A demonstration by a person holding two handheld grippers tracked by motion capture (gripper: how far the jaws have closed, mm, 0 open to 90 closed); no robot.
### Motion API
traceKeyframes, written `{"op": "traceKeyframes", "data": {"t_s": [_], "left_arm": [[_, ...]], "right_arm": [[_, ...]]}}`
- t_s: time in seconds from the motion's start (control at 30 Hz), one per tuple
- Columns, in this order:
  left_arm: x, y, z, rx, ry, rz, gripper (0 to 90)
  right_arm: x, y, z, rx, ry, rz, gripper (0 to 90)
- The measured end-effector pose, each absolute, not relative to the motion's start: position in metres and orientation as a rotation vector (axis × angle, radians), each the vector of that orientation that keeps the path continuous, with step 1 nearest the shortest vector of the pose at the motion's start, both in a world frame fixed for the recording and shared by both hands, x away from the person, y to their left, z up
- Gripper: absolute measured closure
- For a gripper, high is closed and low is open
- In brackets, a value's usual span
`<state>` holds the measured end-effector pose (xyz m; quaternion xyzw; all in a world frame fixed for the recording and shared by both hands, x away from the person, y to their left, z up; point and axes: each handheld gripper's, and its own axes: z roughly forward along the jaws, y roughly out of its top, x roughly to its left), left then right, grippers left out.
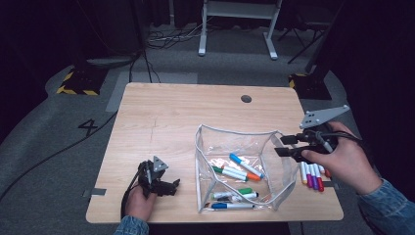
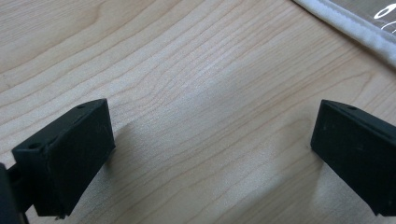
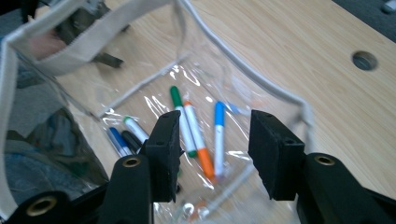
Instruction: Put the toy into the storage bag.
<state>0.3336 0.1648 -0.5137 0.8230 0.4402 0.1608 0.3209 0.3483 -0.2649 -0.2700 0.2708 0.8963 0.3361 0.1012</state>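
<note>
Markers (image 1: pixel 313 175) lie on worktop (image 1: pixel 171 112) at 6 o'clock under right gripper (image 1: pixel 284 145), long axes 12-to-6, fingers spread and empty beside pouch (image 1: pixel 235 166); left gripper (image 1: pixel 172 186) farther, spread too.

Bare worktop (image 1: pixel 166 112) runs wide across the far and left parts, broken only by a small round hole (image 1: pixel 246 98); a clear open-topped pouch (image 1: pixel 240 166) with stiff white-edged walls blocks the middle right, its mouth open from above onto loose markers (image 1: pixel 237 171); a row of markers (image 1: pixel 313 175) fills the narrow strip between pouch and right edge
</note>
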Motion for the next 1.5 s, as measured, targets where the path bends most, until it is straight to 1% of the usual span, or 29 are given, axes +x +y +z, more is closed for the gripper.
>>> {"op": "traceKeyframes", "data": {"t_s": [0.23,0.4,0.6,1.0,1.2,1.5], "left_arm": [[0.334,0.165,-0.514,2.162,1.157,0.423,0.0],[0.333,0.164,-0.514,2.155,1.158,0.428,0.0],[0.333,0.164,-0.514,2.155,1.158,0.427,0.0],[0.333,0.164,-0.514,2.155,1.158,0.427,0.0],[0.333,0.164,-0.514,2.155,1.158,0.427,0.0],[0.333,0.164,-0.514,2.155,1.157,0.428,0.0]], "right_arm": [[0.349,-0.306,-0.27,0.941,2.574,0.99,56.6],[0.353,-0.332,-0.282,1.055,2.521,0.985,57.5],[0.363,-0.351,-0.317,1.162,2.49,0.906,57.6],[0.386,-0.38,-0.411,1.38,2.479,0.806,58.0],[0.393,-0.387,-0.439,1.424,2.474,0.75,57.9],[0.402,-0.388,-0.46,1.455,2.466,0.729,57.3]]}}
